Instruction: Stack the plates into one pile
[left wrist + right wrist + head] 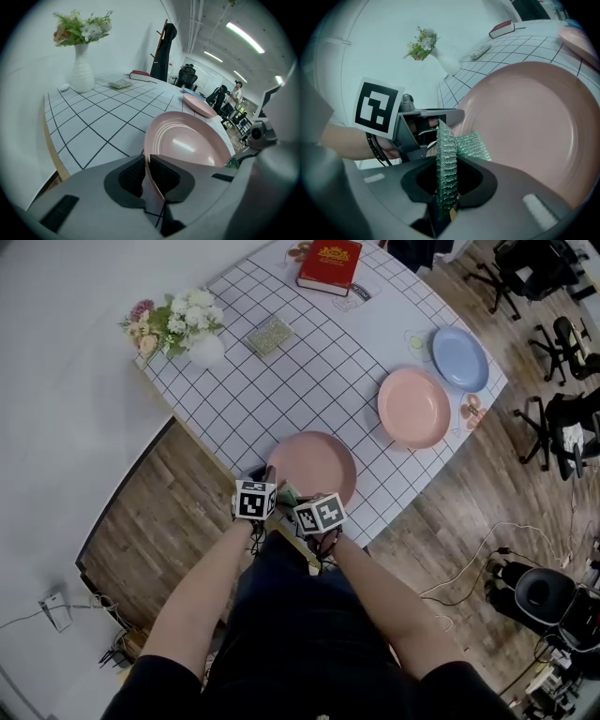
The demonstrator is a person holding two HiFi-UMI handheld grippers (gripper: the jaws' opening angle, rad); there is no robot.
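Observation:
A pink plate [314, 460] lies on the grid-patterned tablecloth close to the table's front edge. My left gripper [146, 176] is shut on its near rim, and the plate [187, 140] stretches away from the jaws. My right gripper [447, 180] is shut on a green scouring pad [446, 154], whose folded end lies against the same plate [534, 131]. In the head view both grippers sit side by side at the plate's near edge, left [265, 482] and right [307, 502]. A second pink plate [413, 407] and a blue plate [460, 358] lie further right, apart from each other.
A white vase of flowers [187, 334] stands at the table's left corner. A red book [329, 265] lies at the far end, and a small green pad [270, 335] near the vase. Office chairs [562, 343] and cables [478, 559] occupy the wooden floor to the right.

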